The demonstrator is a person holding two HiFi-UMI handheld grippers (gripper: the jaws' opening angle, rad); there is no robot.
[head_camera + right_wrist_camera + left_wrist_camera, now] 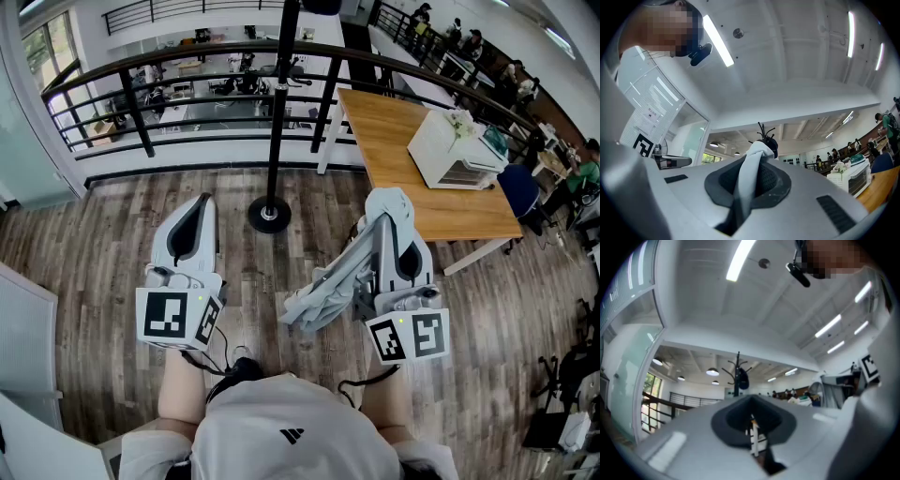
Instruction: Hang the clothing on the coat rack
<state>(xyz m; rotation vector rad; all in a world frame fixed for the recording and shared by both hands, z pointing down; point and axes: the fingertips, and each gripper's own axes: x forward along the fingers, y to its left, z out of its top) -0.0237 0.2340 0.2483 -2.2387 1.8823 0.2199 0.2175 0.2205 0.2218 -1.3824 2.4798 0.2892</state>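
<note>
The person's white shirt point(291, 436) fills the bottom edge of the head view, nearest to the camera, and both arms reach forward from it toward the coat rack point(278, 112).

The clothing point(328, 291), a pale grey garment, is held by the right gripper point(387, 202), to the right of the rack's round base and nearer to the person than it. The cloth lies over the gripper's tip and hangs down in folds along its inner side, above the wood floor point(94, 244) and apart from the rack. In the right gripper view the two jaws of this gripper point(752, 173) are closed on a band of the clothing point(751, 178), which stands up between the dark pads. Behind the cloth rises the top of the coat rack point(764, 133) with its curved hooks, and a dark item point(771, 144) hangs there.

The left gripper point(202, 202) is to the left of the rack's base, also nearer to the person. In the left gripper view its jaws point(752, 416) are together with only a thin slit between them, and no cloth is in them. The coat rack point(737, 373) is straight ahead in this view, with the same dark item point(743, 379) on it.

Behind the rack runs a dark railing point(187, 103). To the right of the rack stands a wooden table point(394, 141), and a white appliance point(450, 155) sits on it.
</note>
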